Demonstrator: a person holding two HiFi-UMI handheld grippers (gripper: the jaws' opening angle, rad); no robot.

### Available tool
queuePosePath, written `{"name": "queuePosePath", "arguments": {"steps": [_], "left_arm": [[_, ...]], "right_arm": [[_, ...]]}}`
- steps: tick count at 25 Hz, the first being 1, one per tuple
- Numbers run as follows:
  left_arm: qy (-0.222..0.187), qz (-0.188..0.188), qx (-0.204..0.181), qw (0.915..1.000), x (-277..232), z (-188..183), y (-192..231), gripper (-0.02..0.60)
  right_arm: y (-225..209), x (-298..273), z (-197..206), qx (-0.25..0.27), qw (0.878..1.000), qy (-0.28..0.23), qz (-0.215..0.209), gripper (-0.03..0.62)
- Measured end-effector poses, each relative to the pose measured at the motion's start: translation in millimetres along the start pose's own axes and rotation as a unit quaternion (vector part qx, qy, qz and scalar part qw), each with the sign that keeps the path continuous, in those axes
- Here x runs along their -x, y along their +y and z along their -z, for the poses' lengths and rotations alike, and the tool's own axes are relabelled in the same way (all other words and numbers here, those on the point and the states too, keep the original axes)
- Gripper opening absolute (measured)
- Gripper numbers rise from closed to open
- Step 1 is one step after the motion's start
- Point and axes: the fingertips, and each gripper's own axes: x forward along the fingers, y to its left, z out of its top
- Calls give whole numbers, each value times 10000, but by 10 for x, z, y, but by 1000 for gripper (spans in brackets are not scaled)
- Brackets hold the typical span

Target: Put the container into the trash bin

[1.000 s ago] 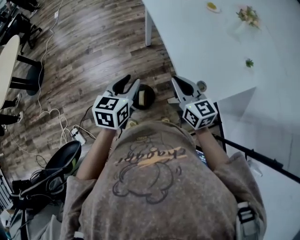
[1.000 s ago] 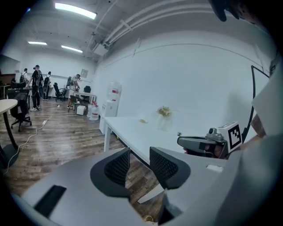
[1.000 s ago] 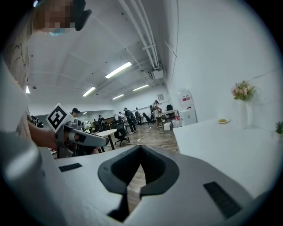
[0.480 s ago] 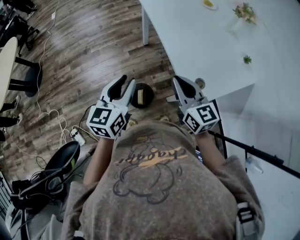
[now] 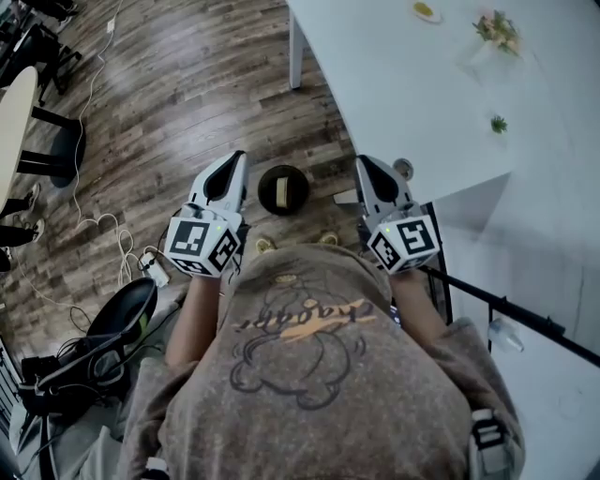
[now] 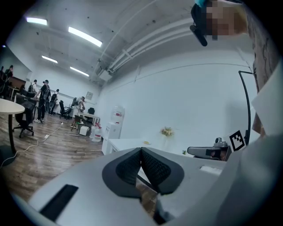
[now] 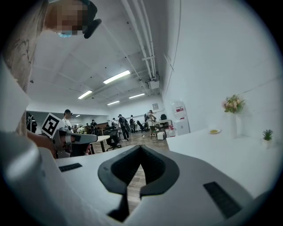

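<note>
A black round trash bin stands on the wooden floor below my hands, with a pale container lying inside it. My left gripper hangs above the floor to the left of the bin, shut and empty; in the left gripper view its pads meet at the tips with nothing between. My right gripper hovers to the right of the bin by the table's corner, also shut and empty, as the right gripper view shows. Both point roughly level.
A white table fills the upper right, carrying a yellow dish, flowers and a small plant. A black chair and cables with a power strip lie at lower left. People stand far across the room.
The left gripper's jaws have gone from open to shut, and that hand has drawn back toward the body and a little left. The right gripper has hardly moved.
</note>
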Motion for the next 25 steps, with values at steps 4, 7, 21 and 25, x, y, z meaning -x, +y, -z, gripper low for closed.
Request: {"name": "queuePosePath", "arguments": {"steps": [4,7,21,25], "left_arm": [[16,-106,-24,9999,27,115,104,5],[42,-170,53,9998,43,231,149,5],[207,-262,49,9994,93,670,214,5],[207,-315,58,9993,119,691,217,5]], "right_arm": [[-25,-6,89,79,9999,37,77,-8],[-12,-23,170,133,9998,80,92,-8],[104,-89,550,170,9992,356,42,-9],[157,-110,575,184,9992,360,20,-9]]}}
